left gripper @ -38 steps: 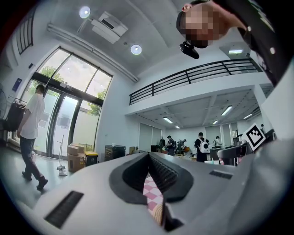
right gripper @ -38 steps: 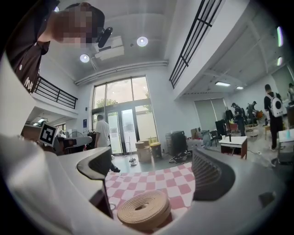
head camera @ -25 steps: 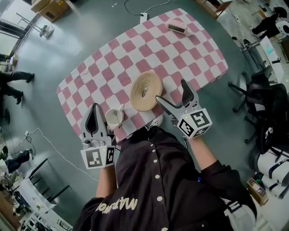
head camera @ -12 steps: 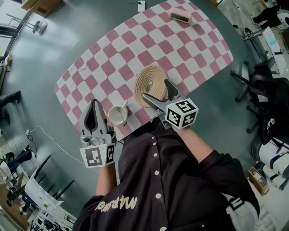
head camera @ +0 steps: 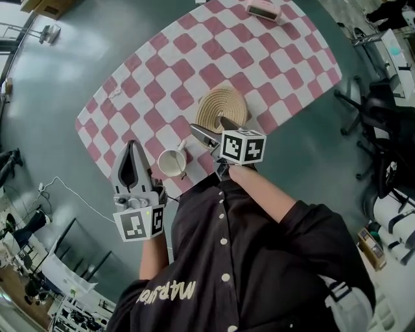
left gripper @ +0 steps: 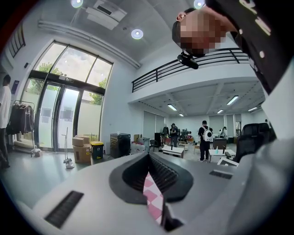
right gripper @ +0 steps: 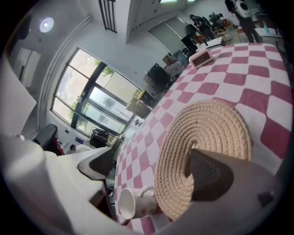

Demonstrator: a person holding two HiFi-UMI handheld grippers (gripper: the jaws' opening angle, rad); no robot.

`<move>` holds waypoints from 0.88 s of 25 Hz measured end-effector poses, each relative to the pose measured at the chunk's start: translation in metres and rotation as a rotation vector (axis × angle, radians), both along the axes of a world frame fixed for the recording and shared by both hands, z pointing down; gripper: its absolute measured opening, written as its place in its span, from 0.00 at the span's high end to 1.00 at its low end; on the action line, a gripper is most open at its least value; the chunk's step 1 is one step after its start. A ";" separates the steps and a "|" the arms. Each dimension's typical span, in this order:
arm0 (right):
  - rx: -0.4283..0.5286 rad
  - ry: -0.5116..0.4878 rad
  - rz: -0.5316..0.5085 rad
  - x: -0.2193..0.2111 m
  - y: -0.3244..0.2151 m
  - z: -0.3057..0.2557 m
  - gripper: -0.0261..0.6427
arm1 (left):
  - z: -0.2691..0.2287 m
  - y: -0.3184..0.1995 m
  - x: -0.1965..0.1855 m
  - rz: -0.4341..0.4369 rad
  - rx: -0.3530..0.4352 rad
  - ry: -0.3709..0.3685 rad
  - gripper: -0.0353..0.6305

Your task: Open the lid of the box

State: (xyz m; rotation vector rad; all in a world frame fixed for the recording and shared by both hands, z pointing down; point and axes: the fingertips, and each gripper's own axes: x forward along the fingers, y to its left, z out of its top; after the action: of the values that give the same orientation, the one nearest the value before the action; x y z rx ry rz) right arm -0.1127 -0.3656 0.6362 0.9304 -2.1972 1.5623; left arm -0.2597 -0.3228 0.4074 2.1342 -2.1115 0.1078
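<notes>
Two tongs are hovering at the near edge of one pink-and-white checked tablecloth (head camera: 162, 78): the left gripper (head camera: 132, 144) is clenched on nothing, while the right gripper (head camera: 214, 128) is spread wide above one coiled tan rope mat (head camera: 220, 104), beside one white ceramic mug (head camera: 172, 162). One small pink rectangular box (head camera: 262, 9) is sitting at the far edge (lid apparently down), well apart from both; opening is probably not yet begun.

Head view looks steeply down on the checked table (head camera: 162, 71), shared close-up by the right gripper view.
</notes>
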 end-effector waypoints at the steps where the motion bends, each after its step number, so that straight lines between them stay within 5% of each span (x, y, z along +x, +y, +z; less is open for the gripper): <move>1: -0.021 0.008 0.008 -0.002 0.000 0.006 0.19 | 0.001 -0.001 -0.002 -0.001 -0.002 0.001 0.94; 15: -0.277 0.073 0.185 -0.014 -0.016 0.042 0.21 | 0.021 -0.008 -0.020 -0.018 -0.031 0.038 0.94; 22: -0.367 0.163 0.207 -0.011 -0.021 0.061 0.30 | 0.028 -0.008 -0.029 -0.038 -0.036 0.064 0.94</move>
State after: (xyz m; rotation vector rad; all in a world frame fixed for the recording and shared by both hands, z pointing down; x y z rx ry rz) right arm -0.1236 -0.3863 0.6972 1.1440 -1.6708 1.8278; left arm -0.2884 -0.3304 0.4356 2.0481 -2.0970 0.0721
